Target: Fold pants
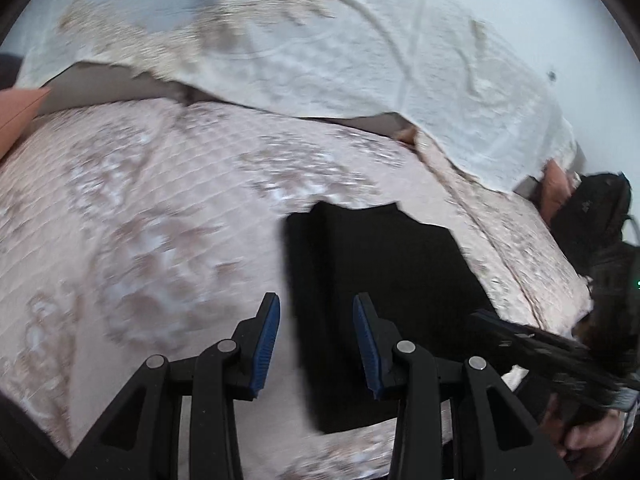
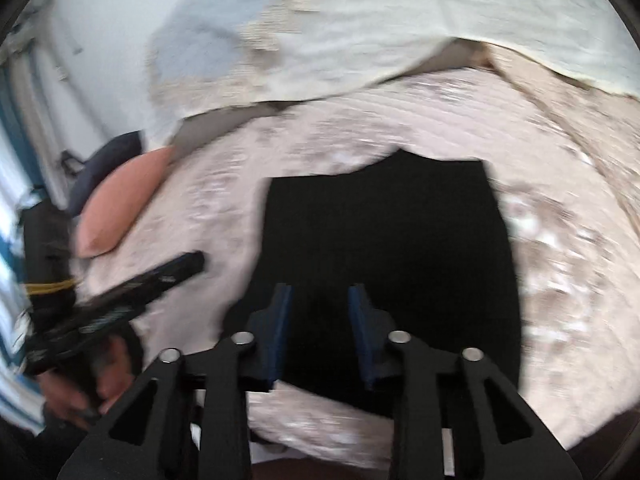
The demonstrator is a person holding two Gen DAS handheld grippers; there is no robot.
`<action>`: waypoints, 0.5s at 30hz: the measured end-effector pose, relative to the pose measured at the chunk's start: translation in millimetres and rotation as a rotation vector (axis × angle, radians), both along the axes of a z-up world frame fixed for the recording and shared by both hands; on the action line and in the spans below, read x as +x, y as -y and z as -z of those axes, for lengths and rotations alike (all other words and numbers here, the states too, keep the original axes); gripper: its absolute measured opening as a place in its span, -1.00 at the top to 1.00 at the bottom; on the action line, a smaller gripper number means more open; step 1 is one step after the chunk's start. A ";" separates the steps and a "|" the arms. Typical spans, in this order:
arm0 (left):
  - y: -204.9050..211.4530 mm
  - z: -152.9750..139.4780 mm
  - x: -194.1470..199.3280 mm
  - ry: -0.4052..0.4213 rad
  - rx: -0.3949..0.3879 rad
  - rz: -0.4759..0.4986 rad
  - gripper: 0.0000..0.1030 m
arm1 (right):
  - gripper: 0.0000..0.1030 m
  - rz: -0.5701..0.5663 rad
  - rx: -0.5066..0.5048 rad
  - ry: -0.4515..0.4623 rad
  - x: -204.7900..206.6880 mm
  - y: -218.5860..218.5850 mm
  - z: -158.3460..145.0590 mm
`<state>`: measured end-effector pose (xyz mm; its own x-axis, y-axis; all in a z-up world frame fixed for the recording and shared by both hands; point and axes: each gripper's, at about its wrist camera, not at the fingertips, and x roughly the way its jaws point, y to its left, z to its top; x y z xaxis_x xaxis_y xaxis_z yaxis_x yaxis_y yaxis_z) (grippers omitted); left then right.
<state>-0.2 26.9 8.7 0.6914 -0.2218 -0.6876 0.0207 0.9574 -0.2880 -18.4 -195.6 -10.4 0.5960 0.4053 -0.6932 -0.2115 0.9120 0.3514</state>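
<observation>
A pink quilted bed (image 1: 140, 208) fills both views, with a white blanket (image 1: 360, 60) heaped along its far side and an orange pillow (image 2: 120, 204) at its edge. The black pants (image 2: 384, 264) lie folded flat mid-bed, a compact block running away from the cameras. Left tongs (image 1: 316, 344) and right tongs (image 2: 320, 336) hang released above the pants' near edge, grasping nothing.

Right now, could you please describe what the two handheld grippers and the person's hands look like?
Both grippers are matte black linkages with round silver pivot pins and ribbed blue pads on the fingers: left gripper, right gripper. The bare right hand grips a black handle; so does the bare left hand, with a yellow band nearby.
</observation>
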 end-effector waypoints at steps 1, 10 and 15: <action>7.9 -0.5 2.5 0.003 -0.001 0.020 0.23 | 0.53 0.029 -0.015 -0.019 1.4 7.1 6.6; 43.6 21.2 7.2 -0.074 0.066 0.088 0.23 | 0.54 -0.009 -0.013 -0.034 -0.4 13.8 9.5; 43.9 5.3 23.4 -0.036 0.084 0.078 0.23 | 0.54 0.057 -0.072 0.024 15.3 28.9 -2.4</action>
